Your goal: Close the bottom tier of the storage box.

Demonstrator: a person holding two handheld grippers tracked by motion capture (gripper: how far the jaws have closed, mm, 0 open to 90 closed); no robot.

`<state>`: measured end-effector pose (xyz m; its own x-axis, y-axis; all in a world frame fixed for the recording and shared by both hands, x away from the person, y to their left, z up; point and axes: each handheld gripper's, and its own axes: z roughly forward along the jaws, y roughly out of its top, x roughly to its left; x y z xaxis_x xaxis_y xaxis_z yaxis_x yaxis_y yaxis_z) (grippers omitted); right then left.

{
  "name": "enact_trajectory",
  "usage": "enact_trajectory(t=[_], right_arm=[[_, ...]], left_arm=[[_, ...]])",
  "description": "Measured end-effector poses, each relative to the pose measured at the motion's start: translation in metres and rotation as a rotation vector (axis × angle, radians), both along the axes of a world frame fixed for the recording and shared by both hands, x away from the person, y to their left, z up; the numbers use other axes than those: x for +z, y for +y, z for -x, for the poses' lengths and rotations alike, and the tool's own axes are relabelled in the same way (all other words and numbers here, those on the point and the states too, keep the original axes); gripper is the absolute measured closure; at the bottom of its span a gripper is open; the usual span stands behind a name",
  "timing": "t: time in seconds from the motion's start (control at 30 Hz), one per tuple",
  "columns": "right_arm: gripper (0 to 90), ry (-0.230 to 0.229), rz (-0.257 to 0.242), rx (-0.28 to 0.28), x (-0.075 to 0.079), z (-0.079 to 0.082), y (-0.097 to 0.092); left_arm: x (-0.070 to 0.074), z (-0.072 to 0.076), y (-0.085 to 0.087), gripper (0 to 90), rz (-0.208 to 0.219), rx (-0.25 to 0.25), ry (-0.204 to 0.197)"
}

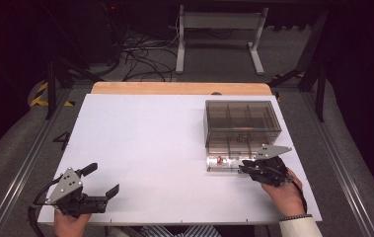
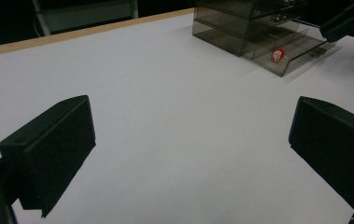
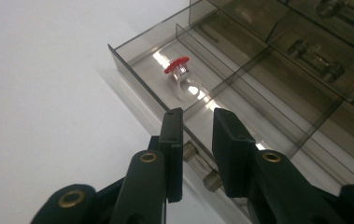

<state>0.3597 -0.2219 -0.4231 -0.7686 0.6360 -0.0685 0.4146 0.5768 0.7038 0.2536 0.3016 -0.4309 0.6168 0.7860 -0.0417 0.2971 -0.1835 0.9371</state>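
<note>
Holding my right gripper point(image 3: 198, 123) narrowed around the handle point(image 3: 201, 164) of the open drawer point(image 3: 132, 70), without clamping it, I fear a crooked push could jam the drawer or slide the cabinet point(image 1: 242, 121) behind it.

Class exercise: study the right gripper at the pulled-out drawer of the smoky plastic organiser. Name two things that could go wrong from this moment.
1. The right gripper stands over the open drawer front with a narrow gap between its jaws; the small handle sits just below and could slip out if caught off-centre.
2. A sharp push or pull may roll the loose red-capped piece around, or drag the light organiser across the table.
</note>
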Motion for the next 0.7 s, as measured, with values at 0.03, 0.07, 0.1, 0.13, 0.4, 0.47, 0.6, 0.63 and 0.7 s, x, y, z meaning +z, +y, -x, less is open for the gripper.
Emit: enact_trajectory(t=[0.03,0.07,0.1,0.13,0.4,0.47,0.6,0.63,0.7], right_arm=[[74.3,0.003,0.002,-0.002,-0.001,0.0,-0.001],[74.3,0.006,0.007,-0.006,-0.003,0.001,-0.002],[74.4,0.008,0.009,-0.008,-0.004,0.002,-0.003],[74.4,0.008,0.012,-0.01,-0.005,0.002,-0.005],[79.9,0.032,0.043,-0.011,-0.01,0.007,-0.01],[82.1,0.041,0.044,-0.012,-0.011,0.007,-0.011],[88.3,0.053,0.057,-0.017,-0.012,0.007,-0.011],[90.0,0.056,0.06,-0.015,-0.012,0.007,-0.011],[90.0,0.062,0.077,-0.011,-0.012,0.007,-0.009]], left_arm=[[0.0,0.0,0.0,1.2,-0.001,0.0,0.0],[0.0,0.0,0.0,1.2,-0.002,-0.001,-0.001],[0.0,0.0,0.0,1.2,-0.002,-0.003,0.0],[0.0,0.0,0.0,1.2,-0.002,-0.006,0.0],[0.0,0.0,-0.001,1.2,-0.004,-0.005,0.001],[0.0,0.0,-0.001,1.2,-0.004,-0.007,0.0],[-0.001,-0.001,-0.002,1.2,-0.003,-0.01,0.004],[-0.001,-0.001,-0.001,1.2,-0.003,-0.009,0.002],[-0.001,0.0,-0.001,1.2,-0.003,-0.008,0.001]])
